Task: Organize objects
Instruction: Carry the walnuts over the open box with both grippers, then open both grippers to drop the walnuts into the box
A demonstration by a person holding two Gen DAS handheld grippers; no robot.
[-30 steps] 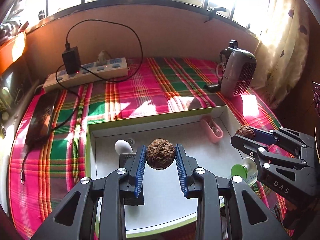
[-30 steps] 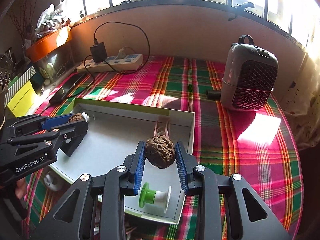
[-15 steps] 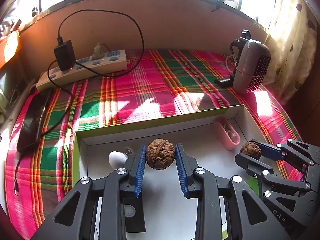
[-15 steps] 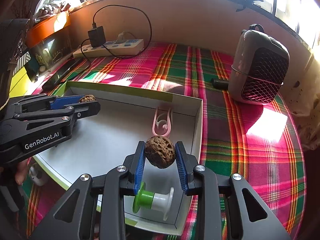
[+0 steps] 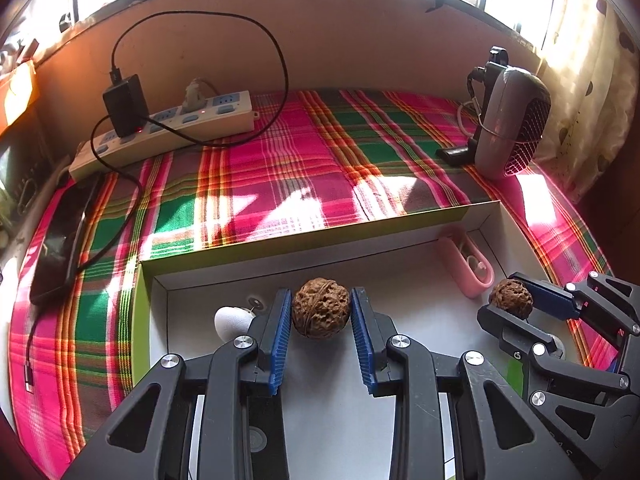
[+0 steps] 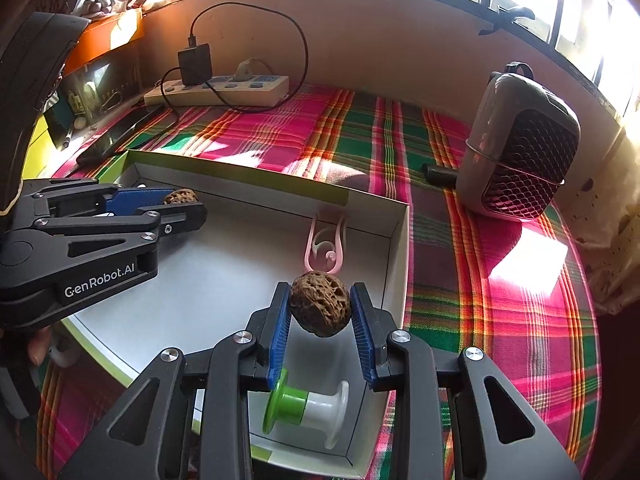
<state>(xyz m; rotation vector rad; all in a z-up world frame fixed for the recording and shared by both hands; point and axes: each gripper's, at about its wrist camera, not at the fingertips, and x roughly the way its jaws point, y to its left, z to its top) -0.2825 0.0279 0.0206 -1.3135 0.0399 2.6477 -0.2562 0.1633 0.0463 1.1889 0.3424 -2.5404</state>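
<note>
Both walnuts are being carried into the box. The left hand-held gripper pinches a walnut between its blue pads, above the white floor of the box, with a white egg-shaped piece just to its left. The right hand-held gripper pinches the second walnut over the box's near right corner; a green-and-white spool lies below it and a pink clip just ahead. Next, I judge, each should be lowered to the floor and its pads spread, clear of spool and clip. "GenRobot.AI" is printed on the left one's body; "DAS" shows partly on the right one's.
</note>
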